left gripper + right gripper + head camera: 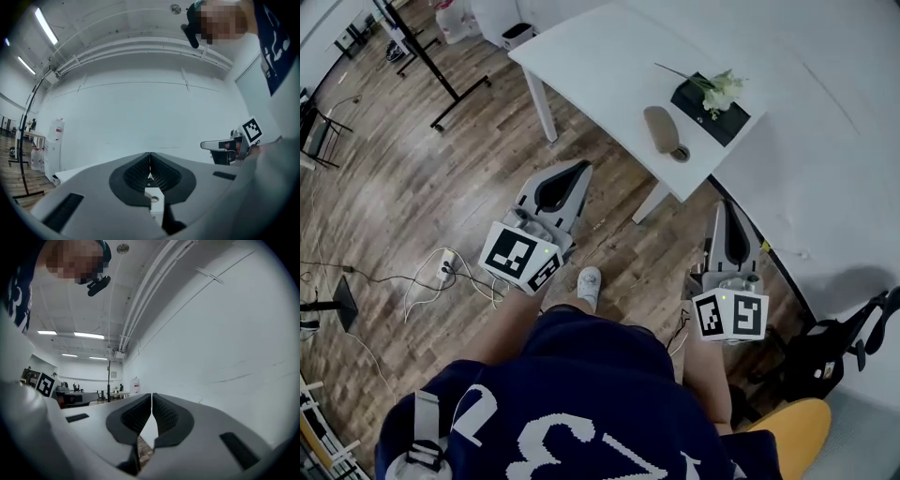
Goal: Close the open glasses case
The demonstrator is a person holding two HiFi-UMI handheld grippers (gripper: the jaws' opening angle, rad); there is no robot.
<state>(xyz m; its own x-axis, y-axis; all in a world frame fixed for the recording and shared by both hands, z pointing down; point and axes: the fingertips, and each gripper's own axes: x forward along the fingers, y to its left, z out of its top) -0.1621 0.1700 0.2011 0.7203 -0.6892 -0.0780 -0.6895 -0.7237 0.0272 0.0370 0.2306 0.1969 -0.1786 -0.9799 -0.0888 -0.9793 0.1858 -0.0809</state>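
Observation:
A grey-brown oval glasses case (pixel 661 129) lies on the white table (pixel 591 56) near its front corner; I cannot tell whether its lid is up. Both grippers hang over the floor, short of the table and pointing toward it. My left gripper (pixel 578 169) is shut with nothing in it; in the left gripper view its jaws (pixel 150 153) meet against a bare white wall. My right gripper (pixel 727 204) is also shut and empty, its jaws (pixel 152 394) closed in the right gripper view. The case appears in neither gripper view.
A black tray with white flowers (pixel 712 101) sits beside the case. A table leg (pixel 649 202) stands between the grippers. Cables and a power strip (pixel 445 267) lie on the wooden floor at left, a black stand (pixel 441 84) beyond. A black bag (pixel 830 356) leans by the right wall.

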